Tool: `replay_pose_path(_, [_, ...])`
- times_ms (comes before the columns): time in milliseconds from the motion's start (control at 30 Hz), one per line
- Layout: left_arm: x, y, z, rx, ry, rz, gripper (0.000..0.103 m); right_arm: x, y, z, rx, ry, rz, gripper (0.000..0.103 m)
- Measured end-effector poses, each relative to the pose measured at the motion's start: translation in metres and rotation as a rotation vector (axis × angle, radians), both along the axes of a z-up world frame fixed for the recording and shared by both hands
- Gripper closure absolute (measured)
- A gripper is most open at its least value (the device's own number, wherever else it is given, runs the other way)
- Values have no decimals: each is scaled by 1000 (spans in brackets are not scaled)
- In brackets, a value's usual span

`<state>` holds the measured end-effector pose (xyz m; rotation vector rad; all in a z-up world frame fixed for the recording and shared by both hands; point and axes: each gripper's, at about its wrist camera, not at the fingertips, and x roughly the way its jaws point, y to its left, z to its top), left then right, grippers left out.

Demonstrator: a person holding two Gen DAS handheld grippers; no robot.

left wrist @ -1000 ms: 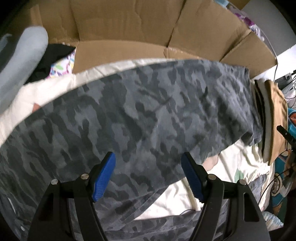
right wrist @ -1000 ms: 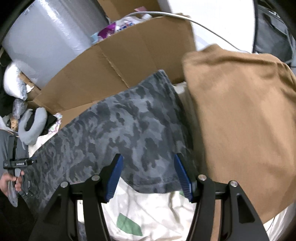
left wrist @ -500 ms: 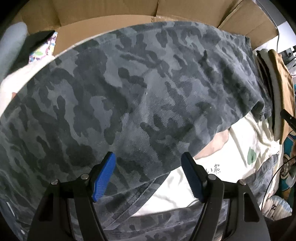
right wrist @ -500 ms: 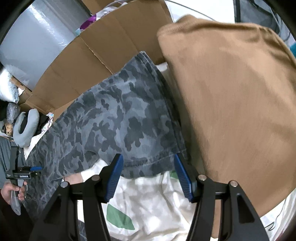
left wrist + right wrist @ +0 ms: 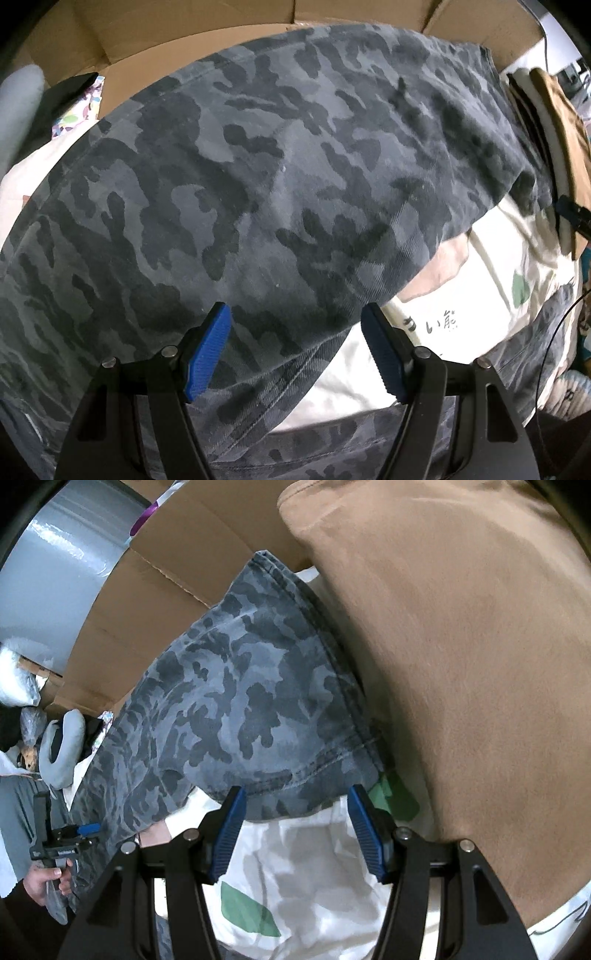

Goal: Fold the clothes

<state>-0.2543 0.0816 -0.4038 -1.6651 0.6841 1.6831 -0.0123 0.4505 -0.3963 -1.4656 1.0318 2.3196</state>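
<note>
camo trousers (image 5: pixel 280 192) on printed sheet (image 5: pixel 314 878), folded stack (image 5: pixel 461 664) beside, perhaps touching, cardboard (image 5: pixel 177 33) behind

Left gripper (image 5: pixel 295 347) and right gripper (image 5: pixel 295 825) both gape.

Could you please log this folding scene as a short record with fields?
garment: camouflage trousers spread over a white printed sheet
left gripper: open, above the trousers' near edge
right gripper: open, at the trouser leg hem
beside hem: folded brown garment
behind: cardboard box
grip: none yet
</note>
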Motion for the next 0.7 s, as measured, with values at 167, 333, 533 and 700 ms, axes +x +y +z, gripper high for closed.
replay_pose_path(167, [11, -2, -9, -46, 19, -32, 30, 0, -18, -7, 6, -11, 14, 48])
replay_pose_path(333, [25, -3, -20, -82, 47, -55, 30, -6, -28, -25, -4, -63, 10, 48])
replay_pose_path(533, [47, -6, -15, -110, 55, -91, 41, -11, -15, -33, -18, -55, -82, 48])
replay_pose_path(700, [51, -4, -32, -147, 52, -85, 41, -22, -9, -40, -29, -45, -108, 60])
